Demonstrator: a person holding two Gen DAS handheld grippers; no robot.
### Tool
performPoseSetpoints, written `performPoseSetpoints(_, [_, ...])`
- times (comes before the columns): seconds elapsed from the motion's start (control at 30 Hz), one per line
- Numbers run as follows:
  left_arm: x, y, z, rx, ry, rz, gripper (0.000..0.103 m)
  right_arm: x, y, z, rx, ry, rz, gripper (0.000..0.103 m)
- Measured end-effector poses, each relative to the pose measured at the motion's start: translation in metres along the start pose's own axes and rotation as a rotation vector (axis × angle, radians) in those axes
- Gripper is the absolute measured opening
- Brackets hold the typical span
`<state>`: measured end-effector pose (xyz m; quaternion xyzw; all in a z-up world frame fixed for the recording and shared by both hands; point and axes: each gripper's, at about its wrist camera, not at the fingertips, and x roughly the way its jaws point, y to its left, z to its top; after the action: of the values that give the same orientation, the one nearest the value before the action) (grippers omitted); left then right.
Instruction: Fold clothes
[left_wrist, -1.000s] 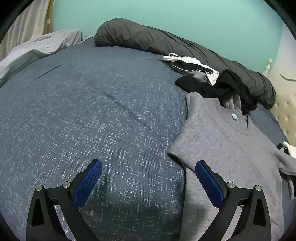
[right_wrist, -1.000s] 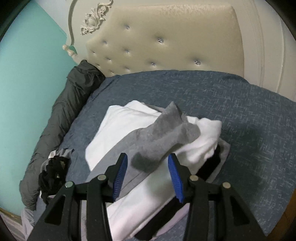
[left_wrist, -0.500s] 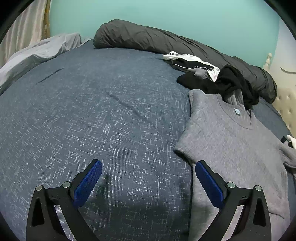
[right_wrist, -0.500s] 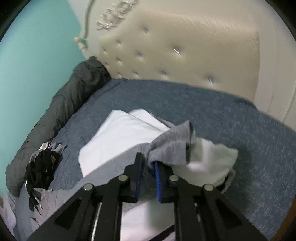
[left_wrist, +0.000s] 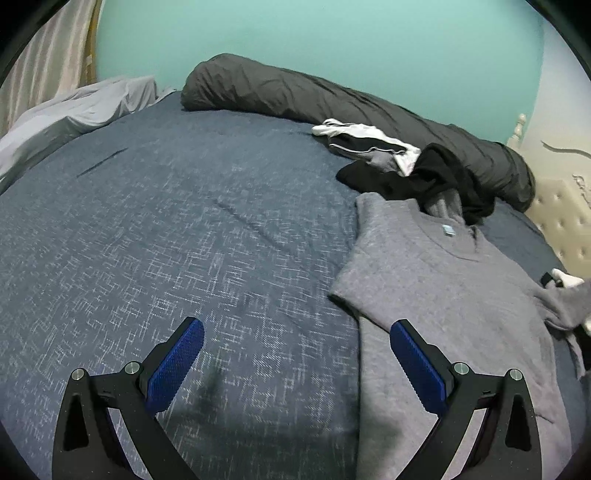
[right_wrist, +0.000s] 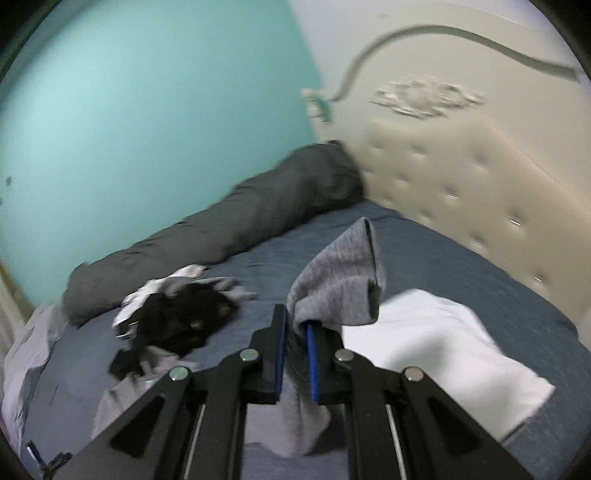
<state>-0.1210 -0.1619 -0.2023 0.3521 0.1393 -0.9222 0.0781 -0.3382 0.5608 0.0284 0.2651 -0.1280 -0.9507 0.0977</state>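
My right fingers (right_wrist: 295, 332) clench the grey T-shirt (left_wrist: 454, 295)'s sleeve (right_wrist: 338, 280) near the bed (left_wrist: 184, 229)'s headboard end, left fingers (left_wrist: 295, 354) released over its hem side (empty), so I should carry the sleeve flat across the chest without dragging.

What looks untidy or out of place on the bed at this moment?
A heap of unfolded black and white clothes lies crumpled against the dark bolster, overlapping the grey T-shirt at its collar. The right hand-held gripper pinches that shirt's sleeve.
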Motion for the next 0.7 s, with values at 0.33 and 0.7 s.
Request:
performPoseSetpoints(0.33, [-0.034, 0.003, -0.009, 0.035, -0.016, -0.039, 0.103, 0.002, 0.197, -0.023, -0.239, 0.086, 0.3, 0.009])
performPoseSetpoints(0.7, [-0.05, 0.022, -0.006, -0.015, -0.028, -0.059, 0.103, 0.025, 0.369, -0.225, -0.548, 0.476, 0.57, 0.009])
